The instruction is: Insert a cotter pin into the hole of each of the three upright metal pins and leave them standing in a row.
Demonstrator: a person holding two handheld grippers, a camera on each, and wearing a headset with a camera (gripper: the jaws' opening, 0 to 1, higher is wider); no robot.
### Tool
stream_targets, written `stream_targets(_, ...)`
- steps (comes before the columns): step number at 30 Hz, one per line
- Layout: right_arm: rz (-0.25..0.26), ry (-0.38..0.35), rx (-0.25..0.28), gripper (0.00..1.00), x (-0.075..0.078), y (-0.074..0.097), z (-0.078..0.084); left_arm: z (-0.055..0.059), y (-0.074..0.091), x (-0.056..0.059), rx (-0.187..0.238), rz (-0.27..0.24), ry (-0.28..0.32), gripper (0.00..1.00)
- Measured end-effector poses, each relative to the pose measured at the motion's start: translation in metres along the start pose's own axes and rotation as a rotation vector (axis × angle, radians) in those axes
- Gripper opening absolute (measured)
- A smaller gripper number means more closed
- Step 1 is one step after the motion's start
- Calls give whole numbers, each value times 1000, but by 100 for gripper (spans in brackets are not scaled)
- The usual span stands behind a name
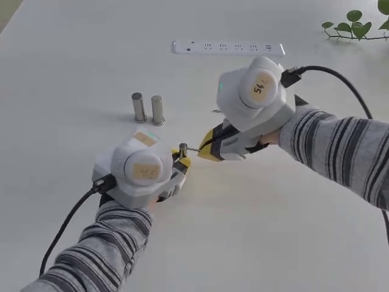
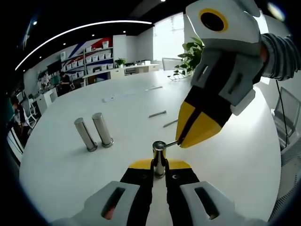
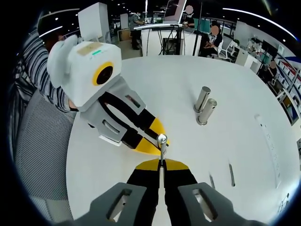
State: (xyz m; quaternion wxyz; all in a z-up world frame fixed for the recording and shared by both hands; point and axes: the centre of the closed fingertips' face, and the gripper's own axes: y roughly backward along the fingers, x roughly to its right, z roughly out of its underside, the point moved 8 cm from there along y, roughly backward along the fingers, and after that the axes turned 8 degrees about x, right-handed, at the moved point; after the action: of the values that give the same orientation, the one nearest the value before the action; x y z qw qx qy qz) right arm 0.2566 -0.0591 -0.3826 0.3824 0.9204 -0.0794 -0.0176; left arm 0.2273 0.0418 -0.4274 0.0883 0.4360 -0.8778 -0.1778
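Your left gripper (image 2: 159,165) is clamped on one metal pin (image 2: 159,154). Its yellow-tipped jaws close against the lower shaft and hold the pin upright, just above or on the white table (image 1: 273,231). The views do not show whether the base touches the surface.

Your right gripper (image 3: 162,164) has its jaws together on a thin cotter pin (image 2: 172,142). The cotter pin points level toward the left gripper, and its free end meets the head of the held metal pin. You cannot tell from any view whether the end has entered the hole.

The two other metal pins (image 1: 139,107) (image 1: 158,110) stand upright just beside each other on the table, beyond the left gripper and apart from it.

Two spare cotter pins (image 2: 157,113) (image 2: 170,123) lie flat on the table, near each other and beyond the held pin.

A white power strip (image 1: 228,47) lies further back, and a leafy plant (image 1: 358,24) is at the far corner.
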Motion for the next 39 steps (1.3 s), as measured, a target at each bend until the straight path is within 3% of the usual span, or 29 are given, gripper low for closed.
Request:
stream_targets(14,17,45,3,0,1,-8,-7,1,-1,2,9,-29,17,5)
stream_targets(22,28,66,37,0,3,-9,-9,1,-1,4,9,-53,19,5)
stream_targets(24,27,54,66,1,-1,-7,-11,1,-2,5,7,-58,20,5)
stream_targets(31,47,34,72,7,3,0,-8,2,-2,5,8,-72,32,5)
stream_targets(39,51,12,77,3,4,4,-3,2,-3,6,8,-79,41,5)
